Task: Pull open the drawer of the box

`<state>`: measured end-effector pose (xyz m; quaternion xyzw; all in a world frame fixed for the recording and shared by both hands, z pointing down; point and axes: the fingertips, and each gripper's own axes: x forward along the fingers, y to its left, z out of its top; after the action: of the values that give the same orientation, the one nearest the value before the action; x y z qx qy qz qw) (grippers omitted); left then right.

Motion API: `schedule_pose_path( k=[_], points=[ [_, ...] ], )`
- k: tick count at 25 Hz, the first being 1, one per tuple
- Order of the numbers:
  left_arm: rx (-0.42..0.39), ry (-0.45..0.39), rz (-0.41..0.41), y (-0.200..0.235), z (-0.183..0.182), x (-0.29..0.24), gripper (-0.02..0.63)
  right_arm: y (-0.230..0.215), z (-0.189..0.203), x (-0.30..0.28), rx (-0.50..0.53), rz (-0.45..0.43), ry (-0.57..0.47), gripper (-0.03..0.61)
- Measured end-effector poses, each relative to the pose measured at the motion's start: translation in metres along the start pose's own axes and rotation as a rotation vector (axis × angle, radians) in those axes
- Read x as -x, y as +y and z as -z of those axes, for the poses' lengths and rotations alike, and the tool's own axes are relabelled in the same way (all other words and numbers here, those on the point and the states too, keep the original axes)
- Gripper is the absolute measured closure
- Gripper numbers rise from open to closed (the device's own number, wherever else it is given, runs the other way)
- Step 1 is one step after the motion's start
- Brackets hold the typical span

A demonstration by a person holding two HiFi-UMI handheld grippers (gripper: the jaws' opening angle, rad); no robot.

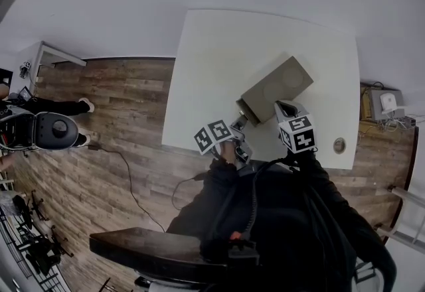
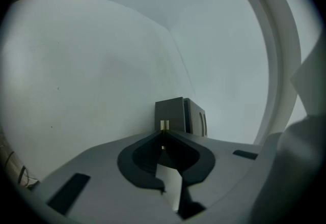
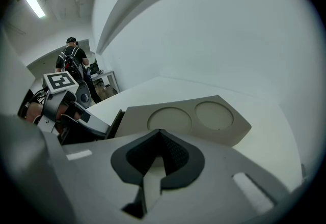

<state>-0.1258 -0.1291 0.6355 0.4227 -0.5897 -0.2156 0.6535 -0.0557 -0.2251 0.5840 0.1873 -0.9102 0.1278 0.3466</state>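
Note:
A grey-tan box (image 1: 275, 87) with two round recesses in its top (image 3: 188, 118) lies at an angle on the white table (image 1: 219, 58). Its drawer front (image 2: 169, 114) faces me and carries a small brass knob (image 2: 163, 125). My left gripper (image 2: 163, 134) is shut on that knob, seen in the head view at the box's near end (image 1: 238, 123). The drawer stands out a little from the box, with a dark gap (image 3: 117, 123) beside the top. My right gripper (image 3: 162, 136) is shut with nothing between its jaws, its tips at the near edge of the box top (image 1: 282, 110).
A round grommet (image 1: 339, 145) sits near the table's right front corner. Wood floor (image 1: 126, 118) lies left of the table, with a cable (image 1: 129, 181) and a dark machine (image 1: 40, 130). A person in black (image 3: 71, 57) stands far behind.

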Motion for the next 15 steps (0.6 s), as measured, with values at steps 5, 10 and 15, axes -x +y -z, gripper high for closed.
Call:
schedule_pose_path(
  k=[5, 10, 15],
  points=[
    [0.002, -0.009, -0.007, 0.0038, -0.0007, 0.0035, 0.589, 0.0001, 0.0004, -0.0009, 0.004, 0.005, -0.001, 0.584],
    [0.005, -0.015, -0.010, 0.0054, -0.0011, 0.0069, 0.589, 0.0007, -0.0002, -0.0007, 0.004, 0.005, 0.000, 0.584],
    [0.003, -0.016, -0.018, 0.0071, -0.0020, 0.0080, 0.589, 0.0007, -0.0002, -0.0019, 0.003, 0.005, -0.001, 0.585]
  ],
)
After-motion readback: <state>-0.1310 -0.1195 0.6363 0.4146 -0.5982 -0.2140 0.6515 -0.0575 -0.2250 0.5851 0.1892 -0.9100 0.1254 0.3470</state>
